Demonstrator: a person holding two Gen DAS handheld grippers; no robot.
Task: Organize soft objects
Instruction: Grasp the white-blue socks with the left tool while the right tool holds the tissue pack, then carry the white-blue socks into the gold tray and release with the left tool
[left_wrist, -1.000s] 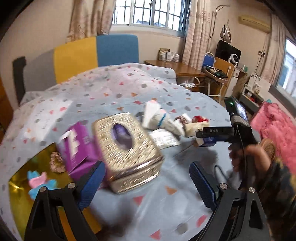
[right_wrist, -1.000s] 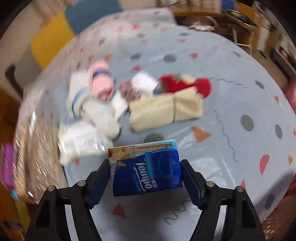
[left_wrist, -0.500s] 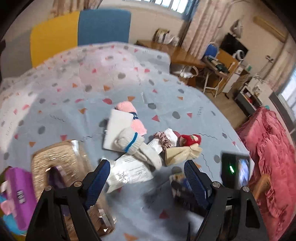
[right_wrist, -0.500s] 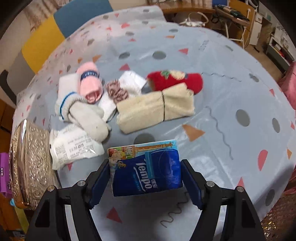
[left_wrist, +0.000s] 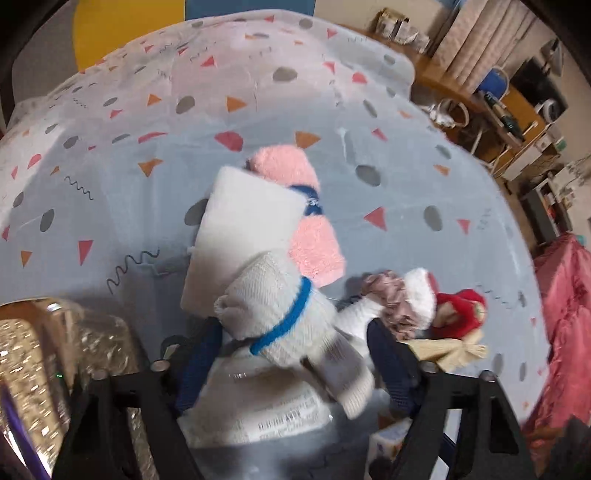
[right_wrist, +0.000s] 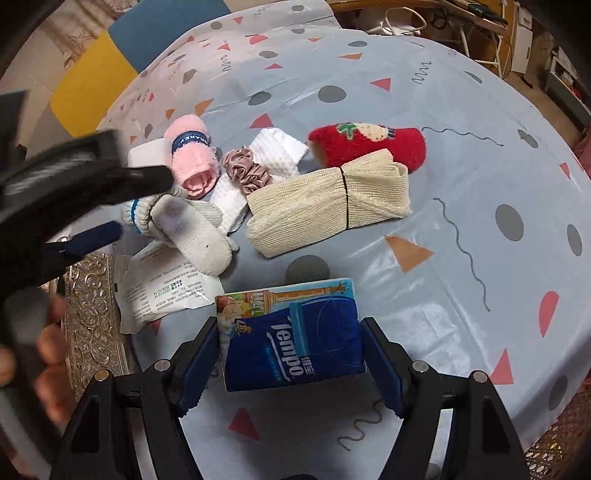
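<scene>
Two grippers are at work over the patterned tablecloth (right_wrist: 461, 155). My right gripper (right_wrist: 291, 354) is clenched on a blue tissue pack (right_wrist: 291, 332), holding it just above the cloth at the near edge of the pile. My left gripper (left_wrist: 295, 362) has dropped over the white glove (left_wrist: 291, 321) with the blue cuff band; its jaws have just been closing, the glove sits between them, and I judge the pads not yet pressing on it, so I count them as released. Under the glove lies a white plastic packet (left_wrist: 266, 413), with a white folded cloth (left_wrist: 243, 229) and a pink sock (left_wrist: 295, 206) just beyond; right of them are a mauve scrunchie (right_wrist: 247, 170), a red sock (right_wrist: 369, 146) and a cream bundle (right_wrist: 328, 210). A gold tissue box (right_wrist: 92, 317) stands at the near left. Main risk, in my view: the glove overlaps the packet, so the closing pads may pinch both or drag the packet along. The glove is limp, so a grip on one end may let it slip free. The grippers are near each other, so a swing could knock the tissue pack.
</scene>
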